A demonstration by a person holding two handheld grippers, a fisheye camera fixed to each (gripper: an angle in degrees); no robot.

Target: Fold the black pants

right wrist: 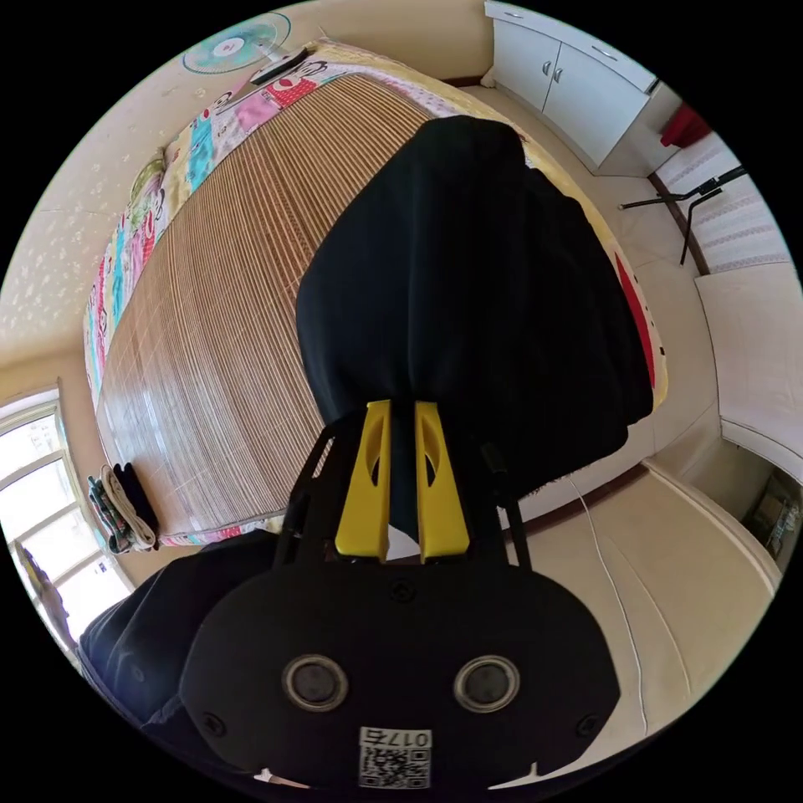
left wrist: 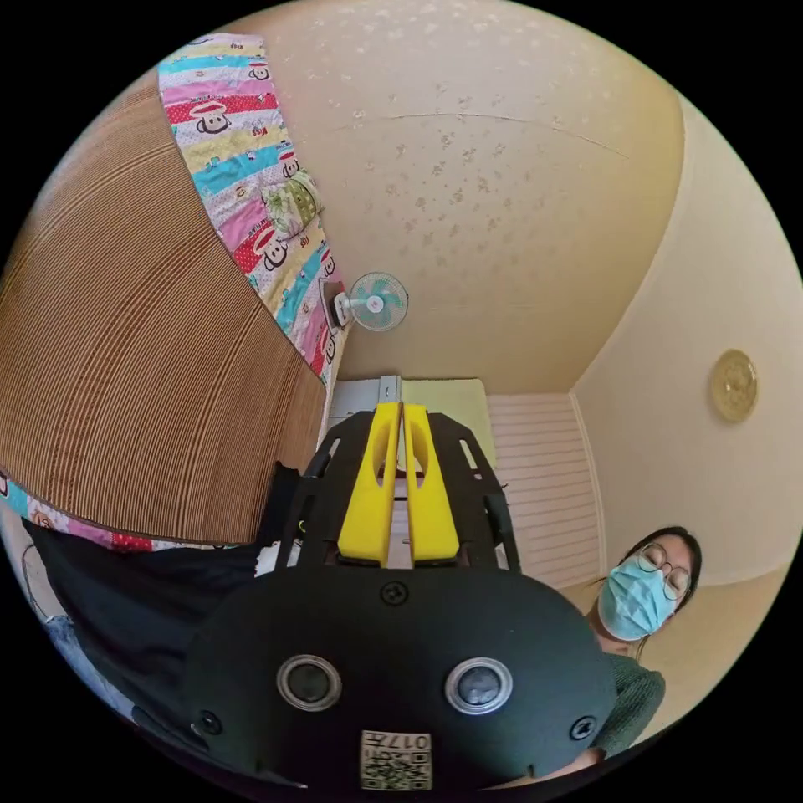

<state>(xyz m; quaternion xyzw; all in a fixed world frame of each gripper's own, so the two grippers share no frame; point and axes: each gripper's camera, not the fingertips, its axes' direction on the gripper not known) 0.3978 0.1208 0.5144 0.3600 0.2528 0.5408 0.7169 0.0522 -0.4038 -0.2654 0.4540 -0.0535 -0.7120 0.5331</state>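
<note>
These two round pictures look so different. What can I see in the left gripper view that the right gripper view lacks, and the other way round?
Left gripper view: the left gripper with its yellow jaws shut on nothing, pointing up at the ceiling, a round wall ornament, and a person in a mask.

Right gripper view: the right gripper shut on the black pants, which hang bunched from it over the bed, plus white cabinets and a window.

Both share the woven bed mat, the colourful cartoon sheet and the small fan.
</note>
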